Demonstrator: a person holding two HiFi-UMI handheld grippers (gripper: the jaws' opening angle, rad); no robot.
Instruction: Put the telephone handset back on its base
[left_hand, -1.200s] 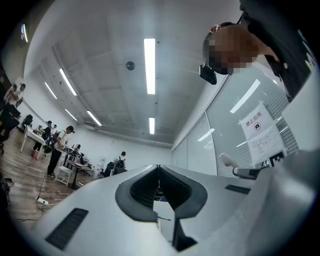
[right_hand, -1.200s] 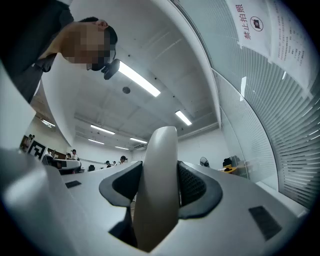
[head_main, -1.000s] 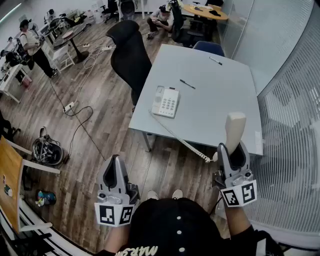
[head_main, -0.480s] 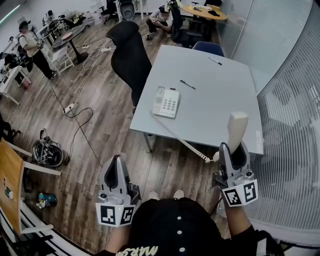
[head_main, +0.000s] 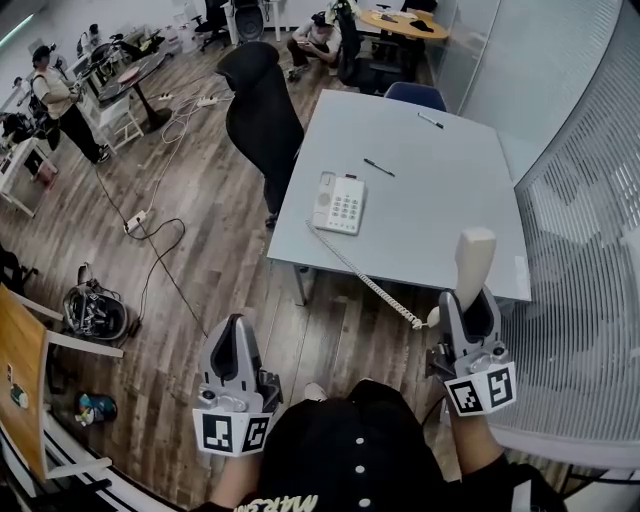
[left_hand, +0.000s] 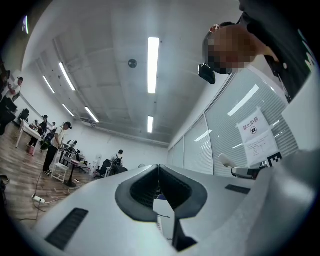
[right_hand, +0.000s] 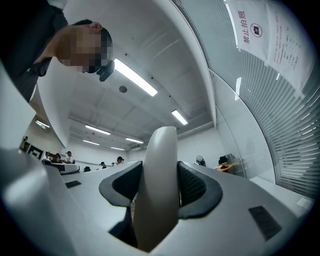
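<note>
The cream telephone base (head_main: 338, 203) lies near the left edge of the grey table (head_main: 440, 210). A coiled cord (head_main: 368, 284) runs from it off the table's front edge to the cream handset (head_main: 473, 258). My right gripper (head_main: 468, 298) is shut on the handset's lower part and holds it upright, in front of the table's near right corner. In the right gripper view the handset (right_hand: 157, 195) fills the space between the jaws. My left gripper (head_main: 236, 326) hangs over the wooden floor, well short of the table, shut and empty, its jaw tips together (left_hand: 159, 169).
A black office chair (head_main: 258, 100) stands at the table's far left side and a blue chair (head_main: 418, 95) at its far end. Two pens (head_main: 378, 168) (head_main: 432, 121) lie on the table. A glass wall with blinds (head_main: 590, 250) runs along the right. Cables (head_main: 150, 215) trail on the floor.
Both grippers have shifted a little lower in the head view as the person moved; the table and base sit slightly further right. The handset stays in the right gripper.
</note>
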